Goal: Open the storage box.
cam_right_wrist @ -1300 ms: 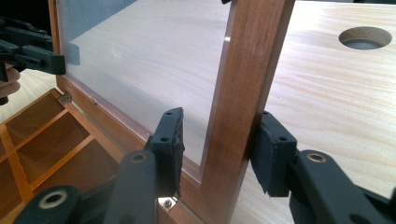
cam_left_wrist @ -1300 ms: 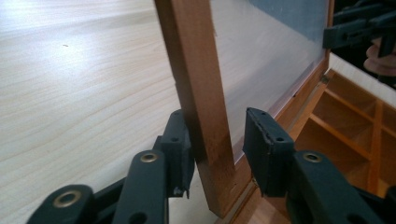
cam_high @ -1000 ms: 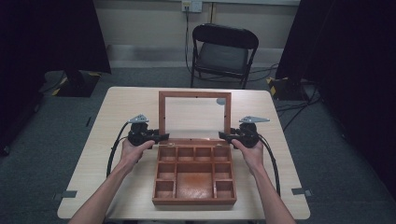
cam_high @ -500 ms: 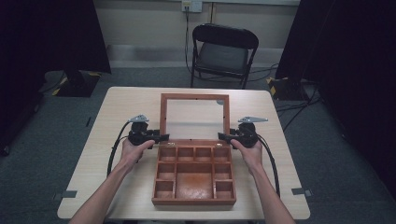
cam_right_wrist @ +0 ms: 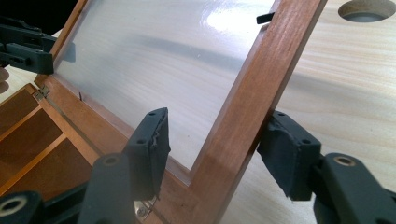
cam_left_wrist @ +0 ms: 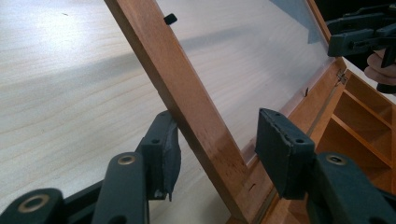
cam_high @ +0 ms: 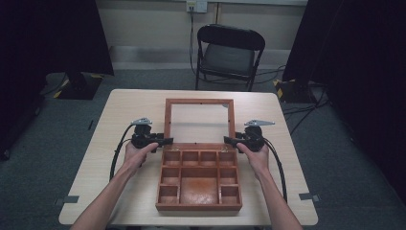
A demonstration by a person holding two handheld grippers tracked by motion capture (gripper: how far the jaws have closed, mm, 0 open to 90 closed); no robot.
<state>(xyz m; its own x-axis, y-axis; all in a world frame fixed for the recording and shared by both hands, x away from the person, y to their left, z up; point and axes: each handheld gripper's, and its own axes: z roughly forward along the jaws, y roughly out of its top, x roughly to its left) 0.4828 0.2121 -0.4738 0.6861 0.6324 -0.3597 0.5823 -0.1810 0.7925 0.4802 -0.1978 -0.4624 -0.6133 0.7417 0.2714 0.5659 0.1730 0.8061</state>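
Wooden compartment box (cam_high: 198, 184) open on the table (cam_high: 95, 143), glass-paned lid (cam_high: 199, 103) raised.
Left gripper (cam_high: 165, 141) and right gripper (cam_high: 230, 140) straddle the lid's side rails, jaws just opening, released.

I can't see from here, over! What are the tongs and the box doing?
Left tongs and right tongs just opening, each straddling a side rail of the glass-paned wooden lid. Brown wooden compartment box open, lid upright. Nothing in the way.

The top of the lid (cam_left_wrist: 187, 107) frame is cut off by the upper edge in both gripper views; the box (cam_left_wrist: 359, 121) compartments are cropped at the sides; pad contact with the frame cannot be told in the high view.
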